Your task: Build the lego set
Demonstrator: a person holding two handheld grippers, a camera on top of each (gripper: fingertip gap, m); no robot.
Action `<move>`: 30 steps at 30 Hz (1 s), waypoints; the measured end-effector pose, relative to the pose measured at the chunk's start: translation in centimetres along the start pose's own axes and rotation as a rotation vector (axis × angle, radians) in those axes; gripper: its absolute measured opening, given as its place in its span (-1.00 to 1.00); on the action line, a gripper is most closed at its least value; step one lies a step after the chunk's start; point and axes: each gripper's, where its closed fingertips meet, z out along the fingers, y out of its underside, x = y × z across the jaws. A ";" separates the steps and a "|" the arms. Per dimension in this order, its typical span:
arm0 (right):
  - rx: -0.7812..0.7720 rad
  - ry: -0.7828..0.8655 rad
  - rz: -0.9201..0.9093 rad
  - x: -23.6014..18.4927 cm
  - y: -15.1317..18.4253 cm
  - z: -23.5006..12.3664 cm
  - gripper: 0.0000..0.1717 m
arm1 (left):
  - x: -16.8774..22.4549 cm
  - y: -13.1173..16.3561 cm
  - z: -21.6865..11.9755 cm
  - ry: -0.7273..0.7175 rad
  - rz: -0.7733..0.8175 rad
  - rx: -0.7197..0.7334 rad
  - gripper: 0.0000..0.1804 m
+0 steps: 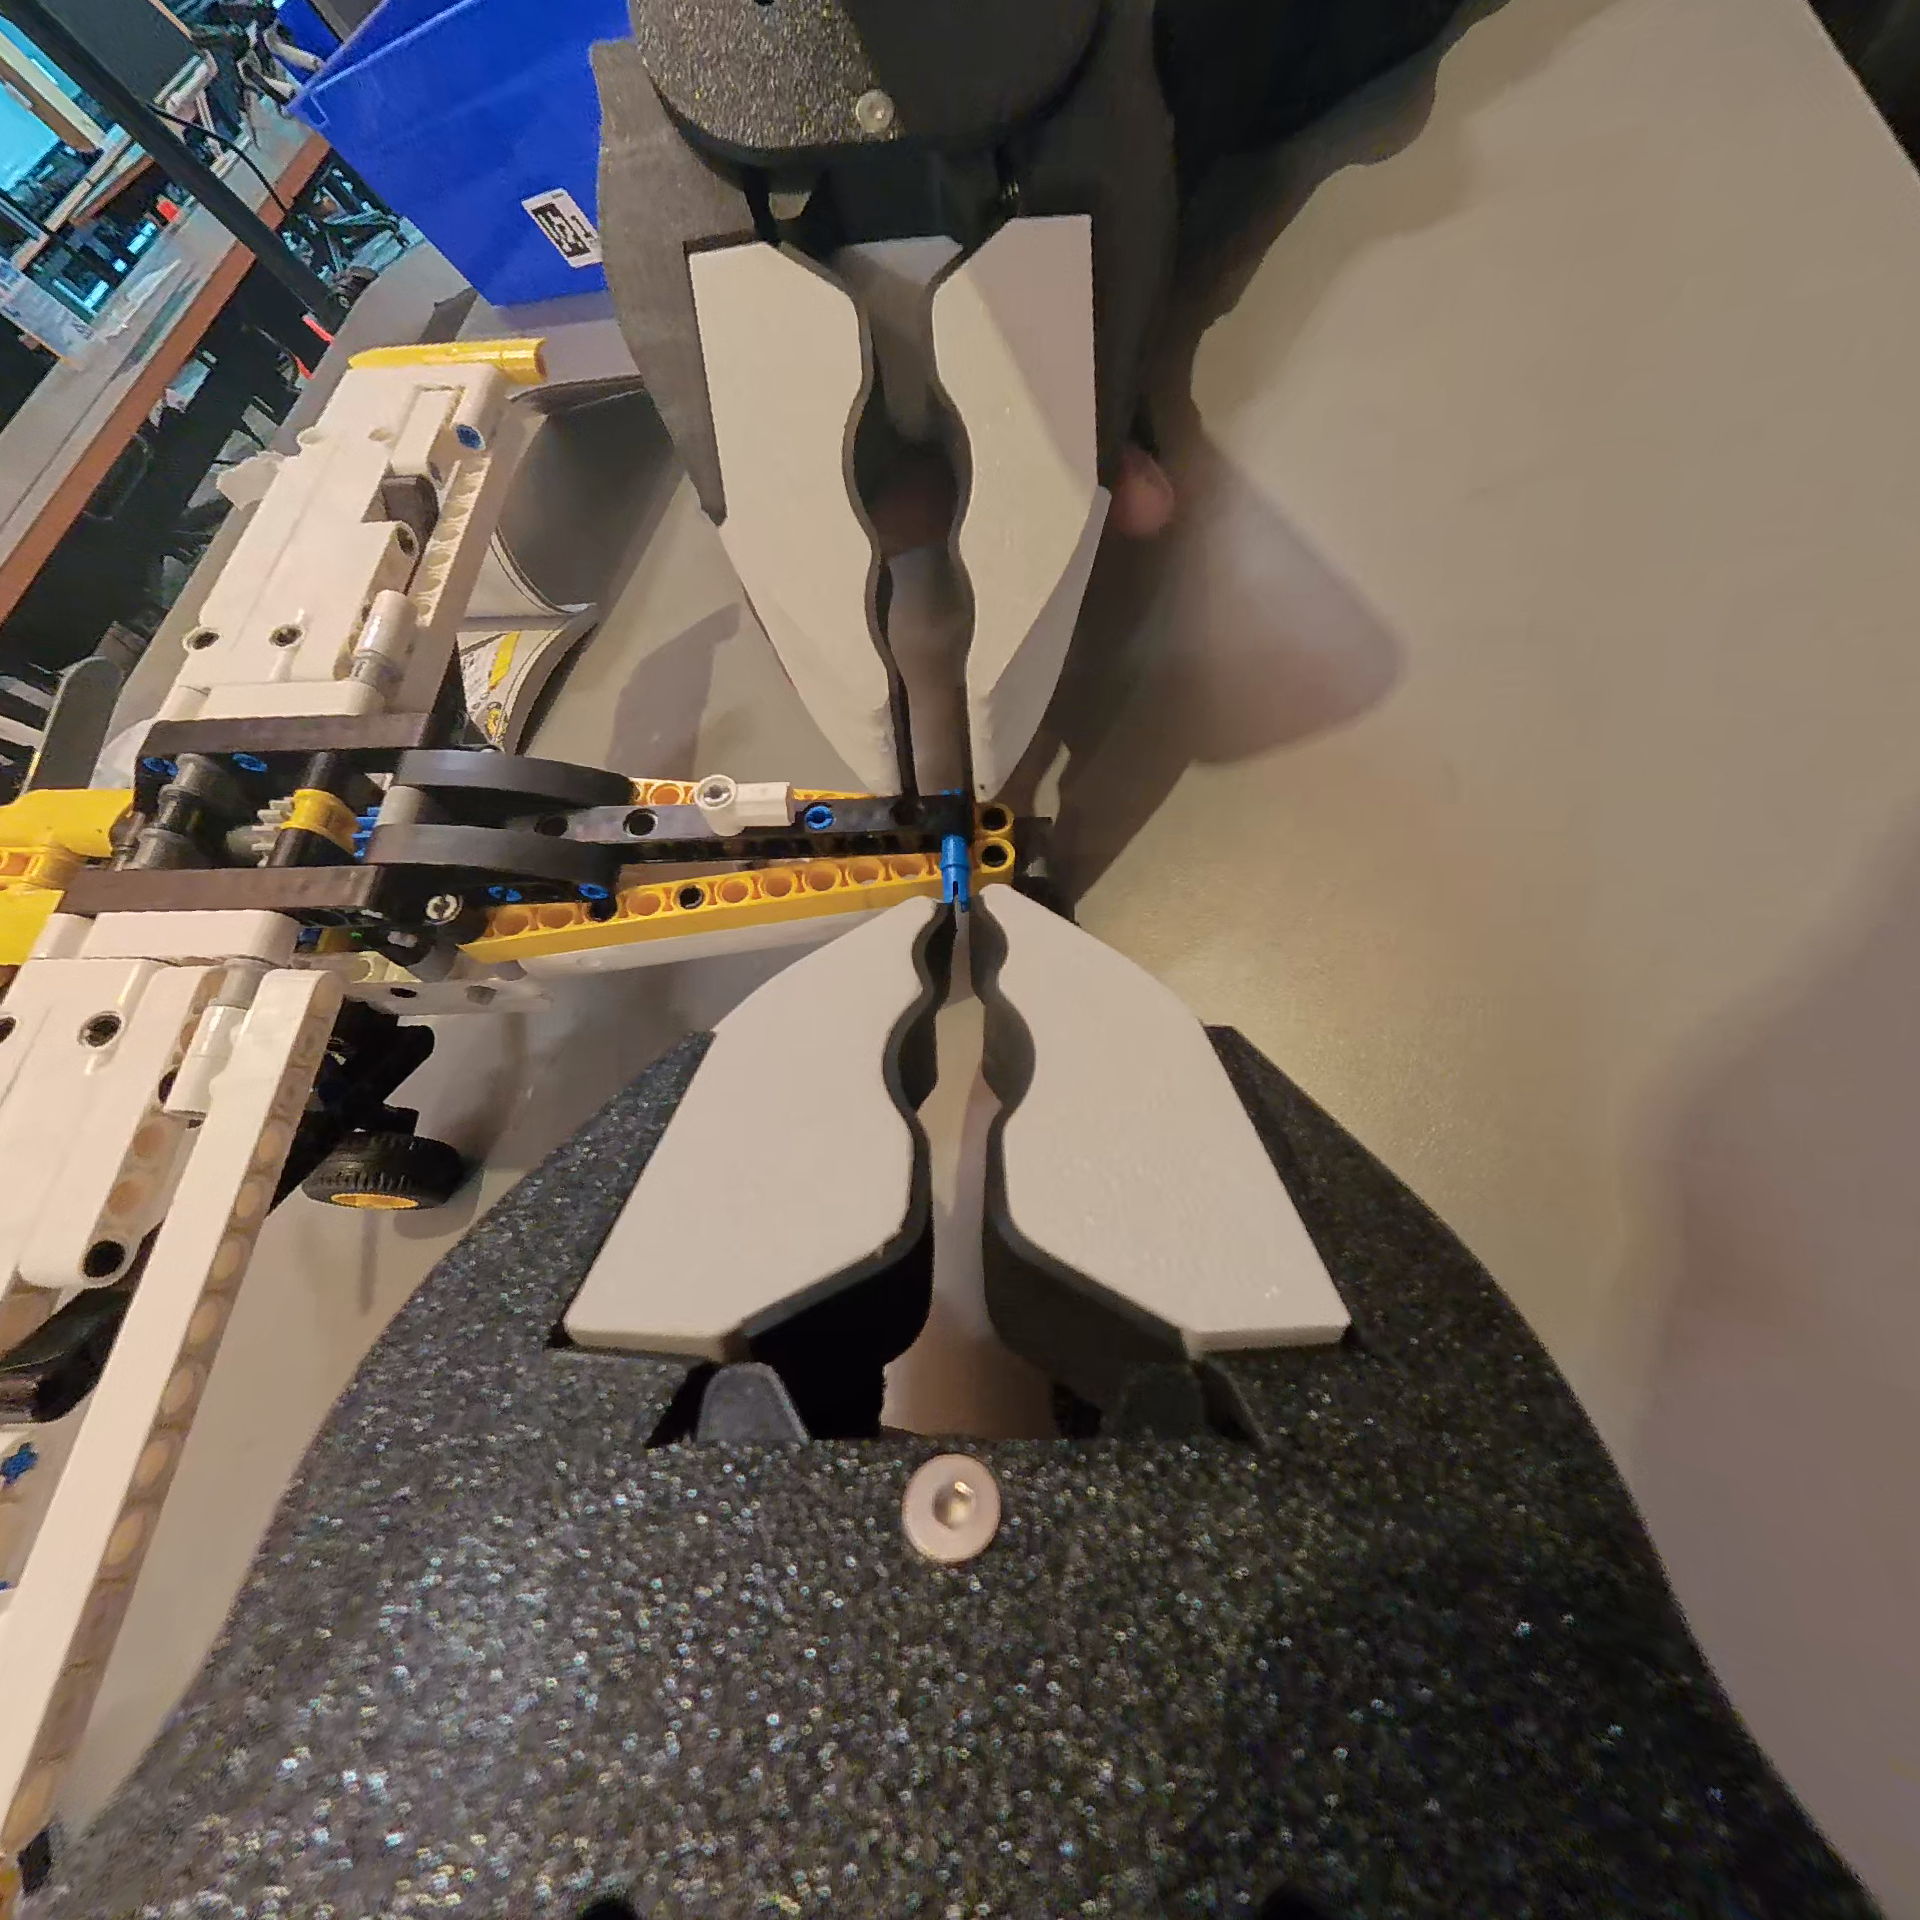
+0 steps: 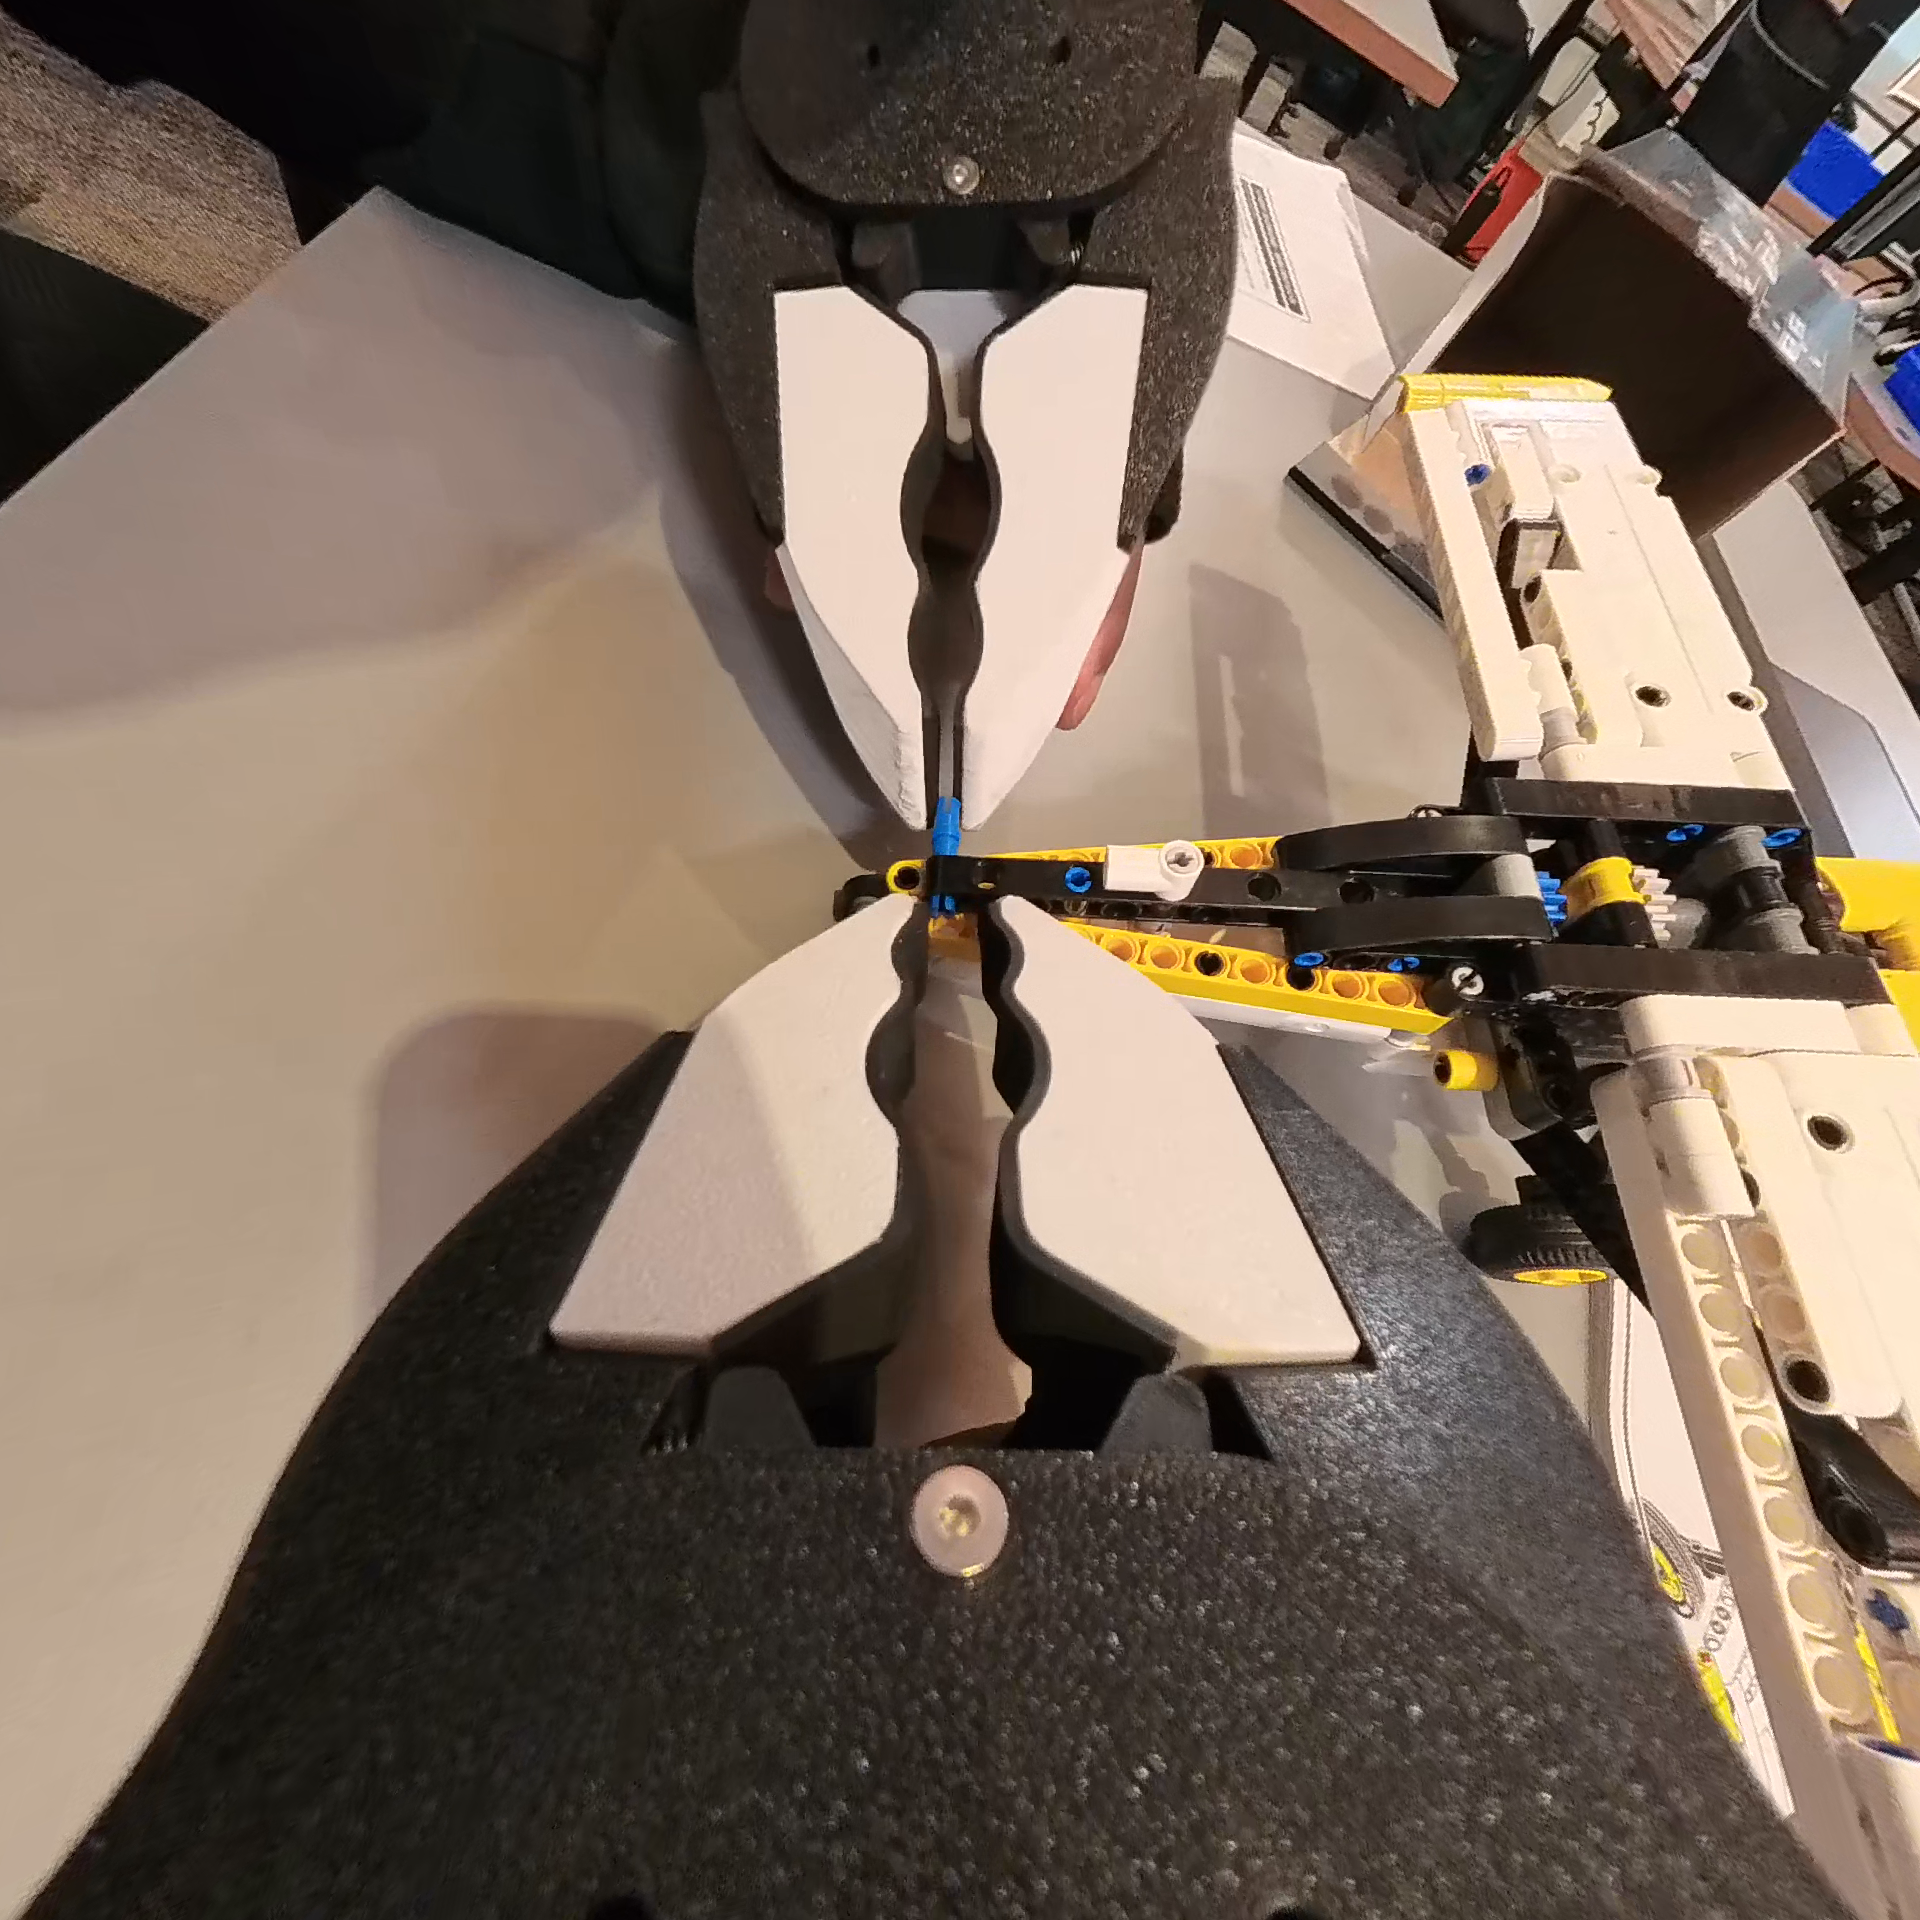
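The blue pin point(image 1: 954, 868) sits mid-frame, pinched at its near end by the left gripper point(image 1: 961, 906), long axis along those fingers, pushed through the black beam point(image 1: 831, 816). The right gripper point(image 2: 951, 920), fingers slightly spread, straddles the beam's end from opposite, above the bench point(image 1: 1455, 727).

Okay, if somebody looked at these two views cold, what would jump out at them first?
Two grey-fingered grippers meet tip to tip at the end of a yellow and black beam arm of a white, yellow and black brick-built model. The left gripper pinches a small blue pin pushed through that arm; the right gripper flanks its tip opposite.
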 end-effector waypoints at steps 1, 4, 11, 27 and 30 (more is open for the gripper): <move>-0.001 0.001 0.000 0.0 0.0 0.0 -0.89 | 0.0 0.0 0.0 0.002 -0.003 0.000 -0.97; -0.002 0.001 0.000 0.0 0.0 0.0 -0.89 | 0.0 -0.1 0.1 0.005 -0.008 0.000 -0.97; -0.010 -0.009 -0.012 -0.3 0.1 0.0 -0.96 | -0.1 -0.2 0.4 0.006 -0.023 -0.003 -0.97; -0.006 -0.033 0.010 -0.2 0.1 0.1 -0.96 | -0.2 -0.3 0.7 -0.001 -0.004 -0.010 -0.97; -0.002 -0.034 0.013 -0.2 0.1 0.1 -0.95 | -0.3 -0.3 0.6 -0.012 -0.002 0.002 -0.97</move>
